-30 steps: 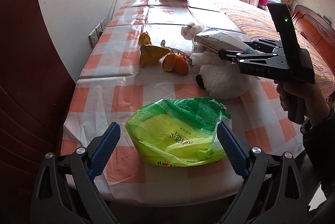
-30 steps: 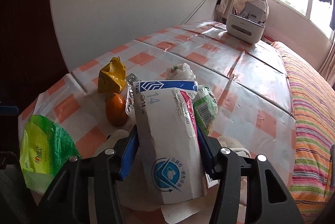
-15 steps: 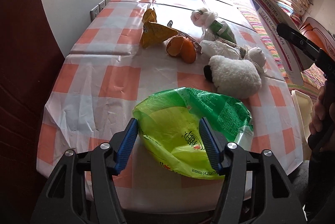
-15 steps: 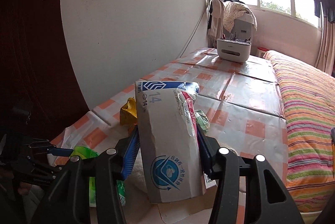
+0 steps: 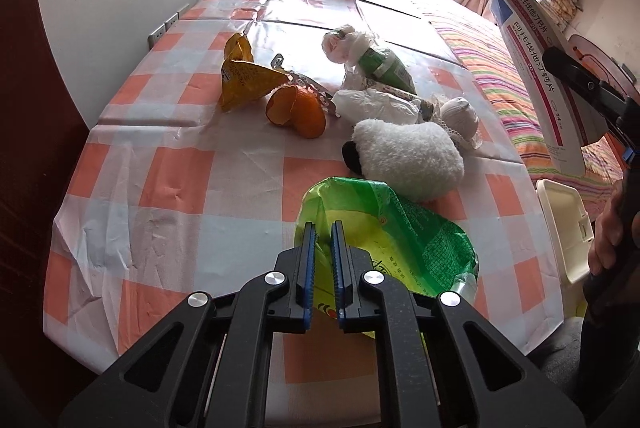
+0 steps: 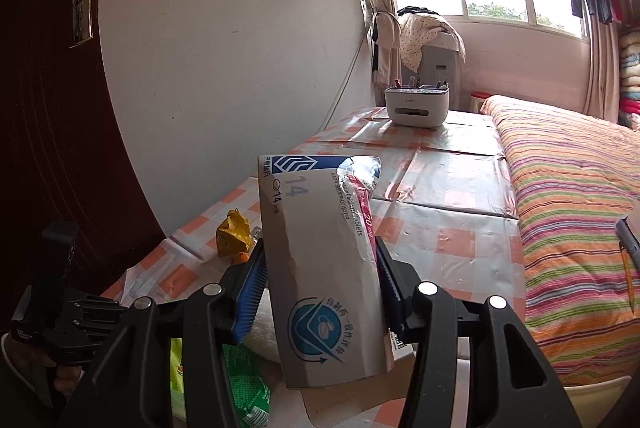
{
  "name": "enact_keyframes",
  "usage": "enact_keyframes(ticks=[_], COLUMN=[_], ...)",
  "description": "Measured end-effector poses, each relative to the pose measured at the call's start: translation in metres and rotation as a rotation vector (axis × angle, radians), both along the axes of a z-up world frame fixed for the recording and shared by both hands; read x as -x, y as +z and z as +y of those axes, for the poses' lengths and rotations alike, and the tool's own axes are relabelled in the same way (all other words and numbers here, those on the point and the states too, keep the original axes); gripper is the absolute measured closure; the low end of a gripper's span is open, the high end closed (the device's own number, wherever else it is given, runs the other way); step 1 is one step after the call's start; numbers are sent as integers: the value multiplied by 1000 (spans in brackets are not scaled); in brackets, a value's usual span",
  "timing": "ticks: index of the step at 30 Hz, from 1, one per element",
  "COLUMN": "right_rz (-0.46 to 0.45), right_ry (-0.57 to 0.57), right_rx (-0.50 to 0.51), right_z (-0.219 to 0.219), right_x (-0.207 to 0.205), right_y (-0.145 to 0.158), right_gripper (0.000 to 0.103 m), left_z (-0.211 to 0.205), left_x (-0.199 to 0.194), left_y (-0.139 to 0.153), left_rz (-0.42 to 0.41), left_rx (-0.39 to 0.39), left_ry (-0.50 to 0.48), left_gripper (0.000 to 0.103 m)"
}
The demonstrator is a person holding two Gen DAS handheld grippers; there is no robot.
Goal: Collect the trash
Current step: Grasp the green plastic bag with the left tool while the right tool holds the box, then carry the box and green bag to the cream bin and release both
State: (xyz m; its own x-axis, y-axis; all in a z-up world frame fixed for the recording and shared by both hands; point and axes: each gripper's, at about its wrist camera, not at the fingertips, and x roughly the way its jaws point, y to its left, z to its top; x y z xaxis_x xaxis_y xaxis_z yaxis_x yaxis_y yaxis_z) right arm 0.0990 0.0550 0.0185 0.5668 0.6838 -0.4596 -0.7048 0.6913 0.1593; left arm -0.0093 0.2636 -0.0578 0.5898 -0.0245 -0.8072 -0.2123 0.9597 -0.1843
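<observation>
Left tool (image 5: 322, 236) pinches the green plastic bag (image 5: 404, 240); right tool (image 6: 320, 264) grips a medicine box (image 6: 320, 260); orange peel (image 5: 298, 108) and wrappers remain on the counter (image 5: 168, 180).

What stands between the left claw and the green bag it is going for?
Nothing visible does. The left claw is already shut on the near edge of the green plastic bag, with the plush toy lying beyond the bag, not in the way.

Table (image 5: 168, 184) cover: glossy plastic sheet, creased, orange-white check. Green bag (image 5: 400, 240) is thin shiny plastic film; medicine box (image 6: 320, 260) is smooth matt cardboard, dented. Plush toy (image 5: 408, 158) is fuzzy white fleece; tongs pads (image 5: 309, 256) are ribbed blue rubber on matt black plastic.
</observation>
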Motion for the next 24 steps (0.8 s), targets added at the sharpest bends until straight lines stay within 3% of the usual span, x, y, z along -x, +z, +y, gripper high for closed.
enact_keyframes(ticks=[14, 24], right_rz=[-44, -59], right_ry=[-89, -153], right_rx=[-73, -99], right_z=[-46, -80], right_x=[4, 10], right_y=[15, 20], right_gripper=[54, 54], left_z=[-40, -73], left_x=[-1, -10], left_y=[44, 59], left_rz=[-197, -250], left_rx=[-64, -67], left_ry=[-10, -63], left_gripper=[100, 100])
